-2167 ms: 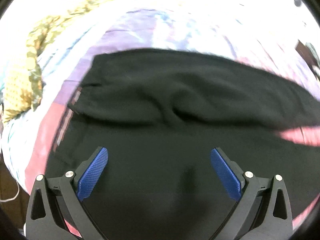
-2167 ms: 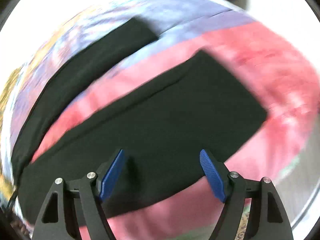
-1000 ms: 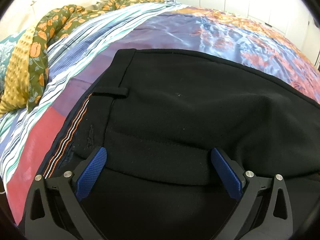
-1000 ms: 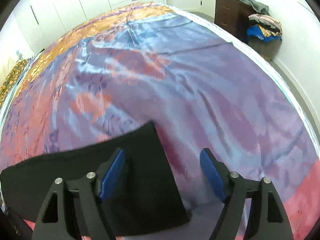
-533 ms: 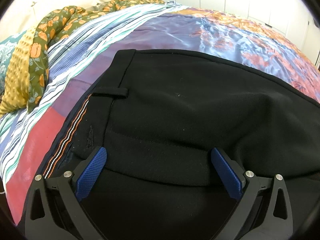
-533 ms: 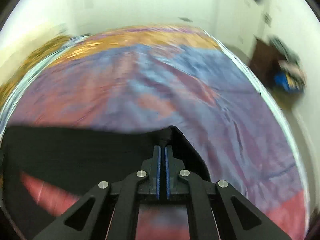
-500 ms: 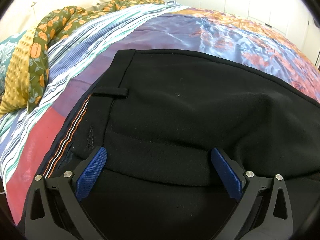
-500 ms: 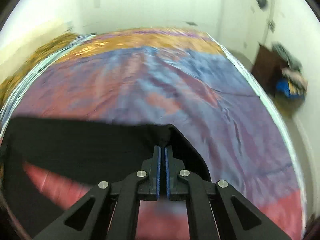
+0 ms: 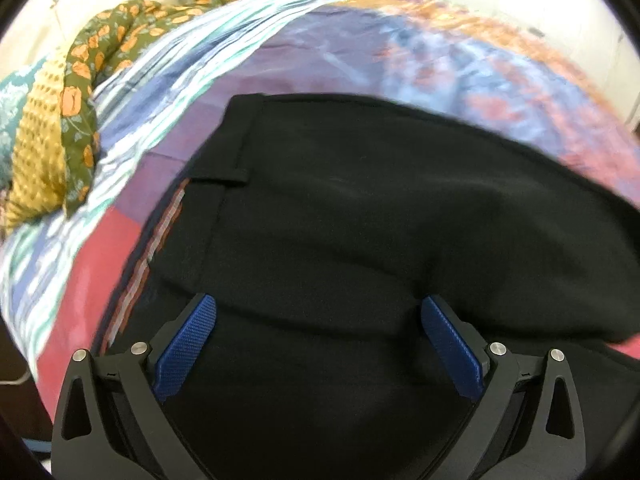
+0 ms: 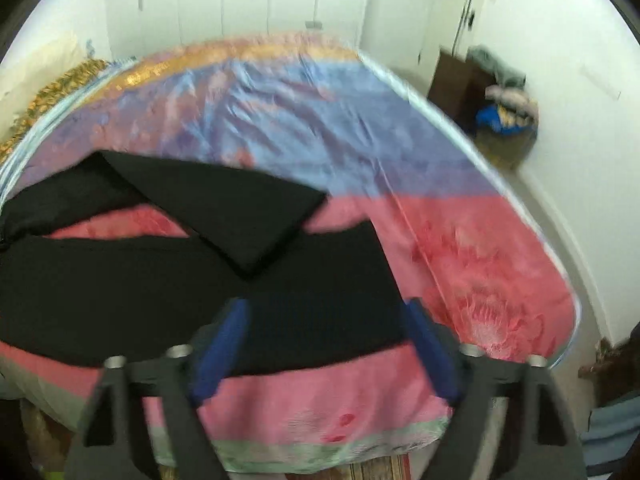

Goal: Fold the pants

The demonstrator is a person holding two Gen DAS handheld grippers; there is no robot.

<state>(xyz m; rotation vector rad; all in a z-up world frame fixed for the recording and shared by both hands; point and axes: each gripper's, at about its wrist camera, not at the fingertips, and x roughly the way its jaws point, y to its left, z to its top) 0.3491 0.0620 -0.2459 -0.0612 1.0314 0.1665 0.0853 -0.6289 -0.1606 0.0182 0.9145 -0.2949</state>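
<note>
Black pants [image 9: 360, 220] lie on a bed, waistband and belt loop at the left in the left wrist view. My left gripper [image 9: 316, 340] is open and empty, just above the seat of the pants. In the right wrist view the two legs [image 10: 168, 284] stretch to the left; the far leg's end [image 10: 248, 216] lies folded across the near leg. My right gripper [image 10: 324, 344] is open and empty, above the near leg's hem.
The bedspread [image 10: 460, 264] is pink, blue and orange. A rumpled floral blanket [image 9: 76, 92] lies at the bed's far left. A dark dresser [image 10: 456, 84] and piled clothes [image 10: 504, 112] stand by the right wall. The bed's edge [image 10: 560, 272] drops to the floor.
My right gripper was shut on the far leg's hem; it has opened, let the leg drop across the near leg, and pulled back. My left gripper shifted slightly.
</note>
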